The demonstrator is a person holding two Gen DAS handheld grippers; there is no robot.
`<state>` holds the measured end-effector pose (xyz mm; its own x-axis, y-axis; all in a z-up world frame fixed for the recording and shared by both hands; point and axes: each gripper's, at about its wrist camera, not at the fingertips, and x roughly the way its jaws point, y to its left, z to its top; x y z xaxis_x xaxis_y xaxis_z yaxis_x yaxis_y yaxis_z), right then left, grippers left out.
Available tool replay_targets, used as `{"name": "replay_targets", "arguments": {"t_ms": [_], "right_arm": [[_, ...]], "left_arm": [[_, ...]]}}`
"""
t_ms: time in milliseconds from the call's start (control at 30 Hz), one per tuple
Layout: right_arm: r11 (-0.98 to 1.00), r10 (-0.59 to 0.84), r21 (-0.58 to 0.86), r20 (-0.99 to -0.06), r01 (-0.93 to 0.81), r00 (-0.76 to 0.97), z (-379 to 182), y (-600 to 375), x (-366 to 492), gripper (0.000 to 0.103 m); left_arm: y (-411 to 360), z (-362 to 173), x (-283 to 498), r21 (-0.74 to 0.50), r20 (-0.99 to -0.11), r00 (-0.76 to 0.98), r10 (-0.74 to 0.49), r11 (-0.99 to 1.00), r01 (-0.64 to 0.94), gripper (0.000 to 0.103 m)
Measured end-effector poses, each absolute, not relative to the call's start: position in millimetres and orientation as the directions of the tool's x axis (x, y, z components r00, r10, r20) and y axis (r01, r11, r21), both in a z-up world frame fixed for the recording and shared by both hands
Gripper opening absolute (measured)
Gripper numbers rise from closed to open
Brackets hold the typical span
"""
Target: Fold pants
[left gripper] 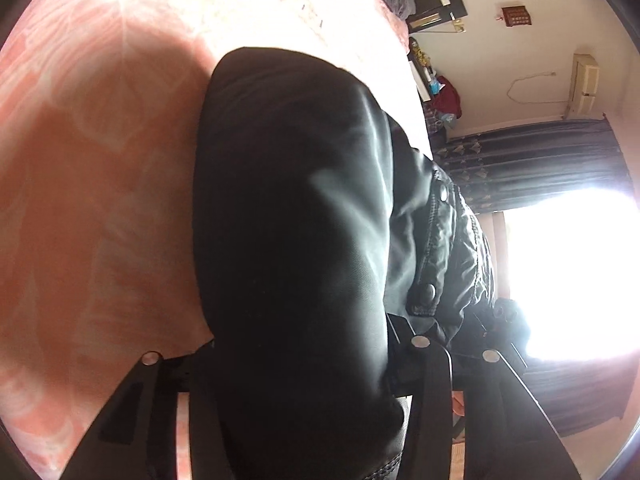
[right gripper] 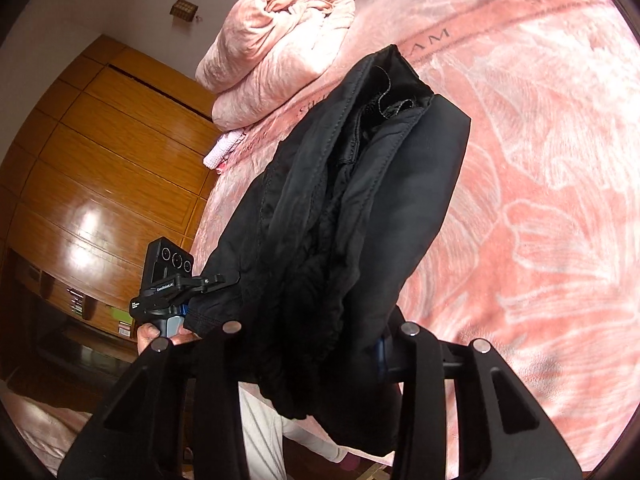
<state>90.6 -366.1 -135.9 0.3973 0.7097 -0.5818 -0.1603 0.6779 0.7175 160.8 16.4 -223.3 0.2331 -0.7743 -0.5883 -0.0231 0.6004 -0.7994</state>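
The black pants [left gripper: 296, 216] are bunched and held up over the pink bed cover [left gripper: 100, 160]. In the left wrist view they fill the middle, with snap buttons and a shiny waistband at the right. My left gripper [left gripper: 304, 360] is shut on the fabric, which hides its fingertips. In the right wrist view the pants [right gripper: 340, 220] hang folded in thick layers above the bed [right gripper: 540, 200]. My right gripper [right gripper: 320, 332] is shut on the fold. The left gripper [right gripper: 176, 288] shows at the left there, held by a hand at the pants' other edge.
A rolled pink blanket [right gripper: 276, 48] lies at the bed's far end, with loose clothes behind it. Wooden wardrobe doors [right gripper: 100, 160] stand to the left. A dark curtain [left gripper: 532, 160] and a bright window [left gripper: 572, 272] are at the right of the left wrist view.
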Motion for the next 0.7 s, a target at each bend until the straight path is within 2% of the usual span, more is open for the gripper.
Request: {"name": "replay_targets", "arguments": {"t_ms": [200, 367, 700], "right_arm": [[0.716, 0.679, 0.654, -0.573, -0.244, 0.458, -96, -369, 119, 0.036], [0.733, 0.664, 0.624, -0.57, -0.27, 0.485, -85, -376, 166, 0.036], [0.721, 0.677, 0.658, -0.601, -0.217, 0.426, -134, -385, 261, 0.037]], "left_arm": [[0, -196, 180, -0.822, -0.522, 0.319, -0.791, 0.566, 0.06, 0.044], [6, -171, 226, -0.796, -0.522, 0.36, -0.773, 0.593, 0.119, 0.044], [10, -183, 286, -0.744, -0.582, 0.385, -0.717, 0.66, 0.104, 0.044]]}}
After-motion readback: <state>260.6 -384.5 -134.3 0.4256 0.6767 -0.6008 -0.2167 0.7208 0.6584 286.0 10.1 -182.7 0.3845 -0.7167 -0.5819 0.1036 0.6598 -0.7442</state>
